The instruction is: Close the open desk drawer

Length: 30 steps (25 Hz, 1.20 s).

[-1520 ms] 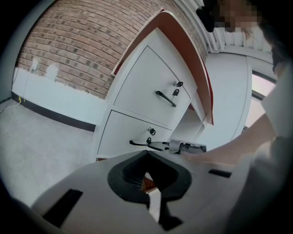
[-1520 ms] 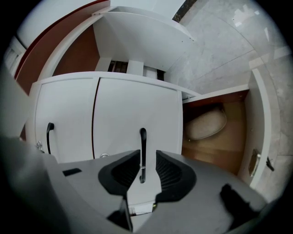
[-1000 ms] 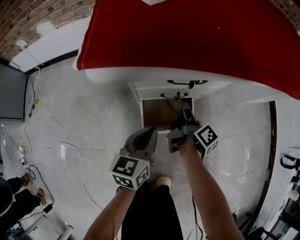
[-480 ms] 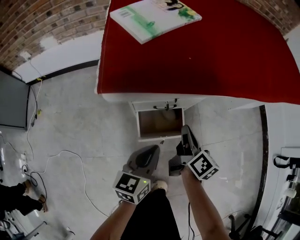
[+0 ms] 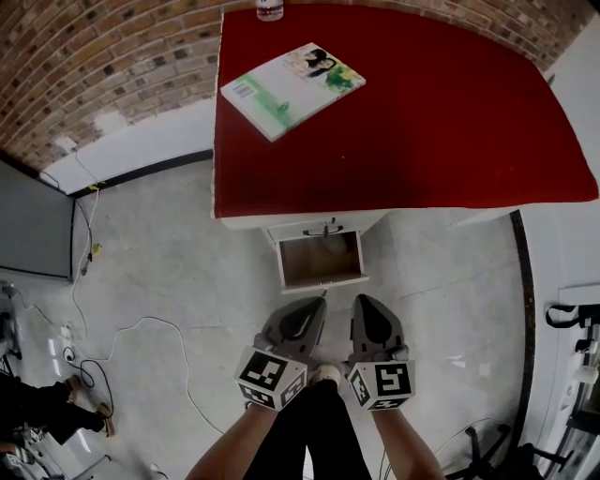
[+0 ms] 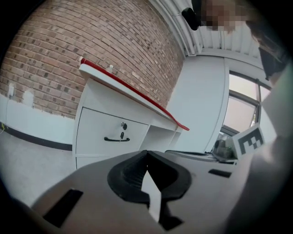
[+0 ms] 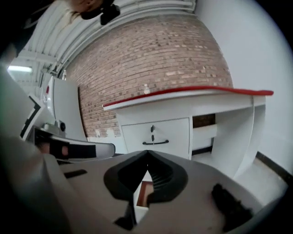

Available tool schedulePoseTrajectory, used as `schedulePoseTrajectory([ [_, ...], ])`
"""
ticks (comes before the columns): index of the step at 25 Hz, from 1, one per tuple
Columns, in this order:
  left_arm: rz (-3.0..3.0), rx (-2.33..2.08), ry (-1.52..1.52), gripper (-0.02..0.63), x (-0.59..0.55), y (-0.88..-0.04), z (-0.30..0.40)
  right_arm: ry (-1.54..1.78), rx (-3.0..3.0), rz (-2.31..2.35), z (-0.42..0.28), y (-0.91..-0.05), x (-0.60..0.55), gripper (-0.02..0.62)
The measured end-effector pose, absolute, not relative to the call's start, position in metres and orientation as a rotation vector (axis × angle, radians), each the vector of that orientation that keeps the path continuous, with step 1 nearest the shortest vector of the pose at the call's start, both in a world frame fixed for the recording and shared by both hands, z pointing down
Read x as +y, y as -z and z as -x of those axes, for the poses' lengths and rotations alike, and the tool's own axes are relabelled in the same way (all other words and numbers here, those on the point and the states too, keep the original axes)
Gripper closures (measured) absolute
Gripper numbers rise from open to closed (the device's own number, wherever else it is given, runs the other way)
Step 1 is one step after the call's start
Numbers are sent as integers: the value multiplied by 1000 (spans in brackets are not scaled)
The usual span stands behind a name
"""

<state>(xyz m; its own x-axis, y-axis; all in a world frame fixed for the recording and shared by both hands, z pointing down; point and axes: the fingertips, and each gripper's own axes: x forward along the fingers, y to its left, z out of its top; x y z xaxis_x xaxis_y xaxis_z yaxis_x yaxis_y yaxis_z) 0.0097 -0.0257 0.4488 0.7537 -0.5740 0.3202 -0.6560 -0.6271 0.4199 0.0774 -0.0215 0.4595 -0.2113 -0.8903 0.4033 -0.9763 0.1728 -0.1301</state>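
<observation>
The white desk with a red top (image 5: 403,103) has its lower drawer (image 5: 320,260) pulled out, its brown inside showing. The upper drawer (image 5: 323,229) above it, with a black handle, is closed. Both grippers hang side by side above the floor, short of the open drawer and touching nothing. My left gripper (image 5: 317,301) is shut and empty; in its own view the left gripper (image 6: 146,154) faces the upper drawer (image 6: 114,135). My right gripper (image 5: 360,298) is shut and empty too. The right gripper (image 7: 147,153) shows the open drawer (image 7: 144,192) through the gap below its tips.
A green and white book (image 5: 292,87) and a bottle (image 5: 269,9) lie on the desk top. Cables (image 5: 141,314) trail over the floor at left, beside a dark panel (image 5: 33,220). A white wall (image 5: 562,253) stands at right, and a person's feet (image 5: 52,412) show at lower left.
Both grippers have risen and drawn back from the drawer. The right gripper left the drawer front, rolled over, and its jaws went from open to shut. The drawer stays open.
</observation>
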Motion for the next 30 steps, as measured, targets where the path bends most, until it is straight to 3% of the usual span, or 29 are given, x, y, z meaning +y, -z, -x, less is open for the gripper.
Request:
schedulePoseTrajectory([
  [16, -2516, -948, -237, 598, 13, -297, -28, -418, -2283, -1902, -71, -285, 24, 583],
  [30, -2553, -927, -219, 598, 11, -239, -33, -415, -2248, -1969, -80, -231, 24, 583],
])
